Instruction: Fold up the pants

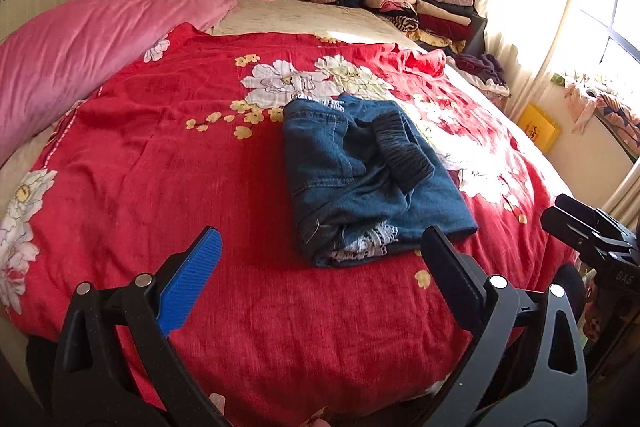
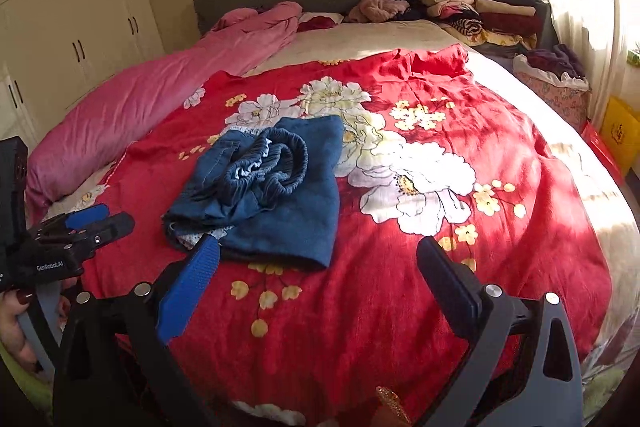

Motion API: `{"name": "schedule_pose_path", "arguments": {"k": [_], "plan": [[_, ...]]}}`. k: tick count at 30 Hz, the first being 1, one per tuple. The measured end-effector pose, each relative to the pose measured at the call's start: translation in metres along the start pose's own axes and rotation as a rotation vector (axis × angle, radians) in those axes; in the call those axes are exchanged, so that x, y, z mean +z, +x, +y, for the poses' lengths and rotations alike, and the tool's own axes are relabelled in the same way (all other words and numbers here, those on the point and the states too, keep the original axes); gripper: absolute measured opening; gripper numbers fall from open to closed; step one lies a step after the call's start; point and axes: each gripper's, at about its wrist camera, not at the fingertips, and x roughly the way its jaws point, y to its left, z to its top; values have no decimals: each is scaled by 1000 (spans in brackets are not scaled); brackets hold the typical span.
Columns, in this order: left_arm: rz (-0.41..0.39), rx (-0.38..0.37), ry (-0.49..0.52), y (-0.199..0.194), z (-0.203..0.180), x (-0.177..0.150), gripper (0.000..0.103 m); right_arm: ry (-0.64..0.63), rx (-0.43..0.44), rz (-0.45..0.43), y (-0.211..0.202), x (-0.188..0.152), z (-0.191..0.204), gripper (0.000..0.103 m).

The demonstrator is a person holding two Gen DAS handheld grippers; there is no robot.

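Denim pants (image 1: 360,179), folded into a squat bundle, long axis running away from the fingers, ribbed waistband on top; left fingers (image 1: 320,247) and right fingers (image 2: 318,259) wide, empty.

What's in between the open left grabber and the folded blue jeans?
Only bare red flowered bedspread. In the left wrist view, nothing else lies between the open left gripper and the folded blue denim pants.

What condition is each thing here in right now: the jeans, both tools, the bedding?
Blue denim pants: folded into a bundle, waistband on top, lying on the quilt.
Left hand-held gripper: open, empty.
Right hand-held gripper: open, empty.
Red floral quilt: spread flat.
Pink blanket: bunched up.
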Motion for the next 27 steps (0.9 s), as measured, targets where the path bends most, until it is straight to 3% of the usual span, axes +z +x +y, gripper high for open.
{"name": "schedule_pose_path", "arguments": {"k": [6,27], "plan": [[40,14,-32,8,6,-15,94,4,-31,73,14,-13,-3,98],[70,29,-33,8,4,-20,94,3,-23,67,10,-11,-3,98]]}}
